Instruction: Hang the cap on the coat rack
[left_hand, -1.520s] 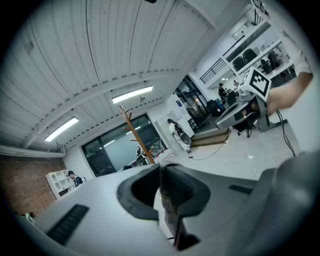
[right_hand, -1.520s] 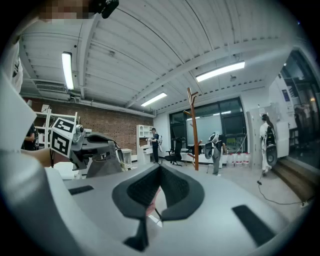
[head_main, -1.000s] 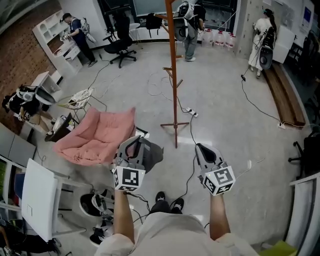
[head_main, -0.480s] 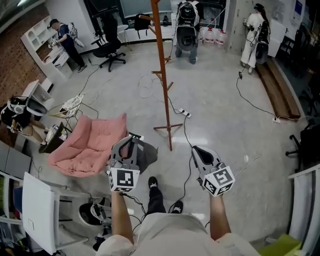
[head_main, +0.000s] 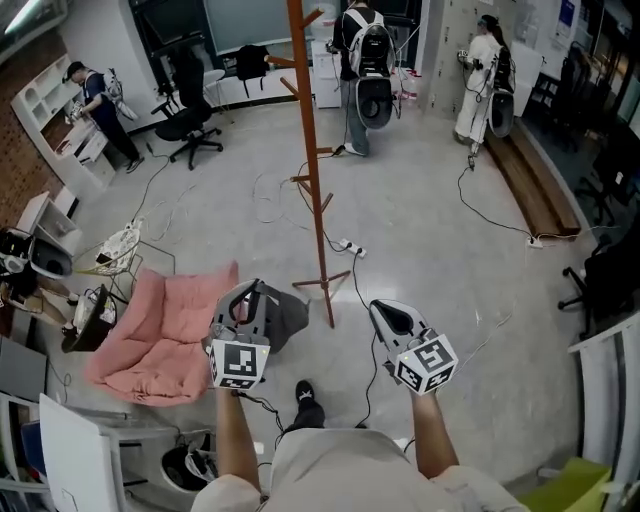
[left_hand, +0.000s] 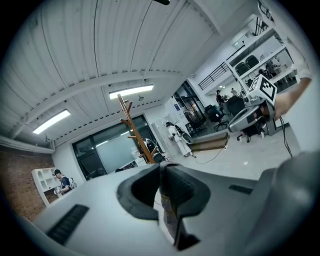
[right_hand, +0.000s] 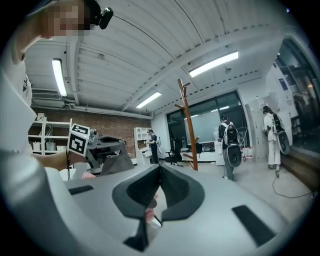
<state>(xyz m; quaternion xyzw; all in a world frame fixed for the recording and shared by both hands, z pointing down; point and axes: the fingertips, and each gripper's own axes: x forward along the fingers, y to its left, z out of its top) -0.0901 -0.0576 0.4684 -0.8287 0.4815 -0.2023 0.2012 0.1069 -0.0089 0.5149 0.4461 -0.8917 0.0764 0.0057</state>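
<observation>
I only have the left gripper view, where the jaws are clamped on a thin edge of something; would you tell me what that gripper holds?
Observer: The head view shows the left gripper shut on a dark grey fabric cap that hangs out to its right.
Operator: Thank you. Where does the tall reddish-brown wooden coat rack stand relative to us?
Observer: Its foot rests on the floor straight ahead, between the two grippers in the head view.
Operator: Is the other gripper carrying anything?
Observer: No; the right gripper view shows the right gripper shut with nothing between its jaws.
</observation>
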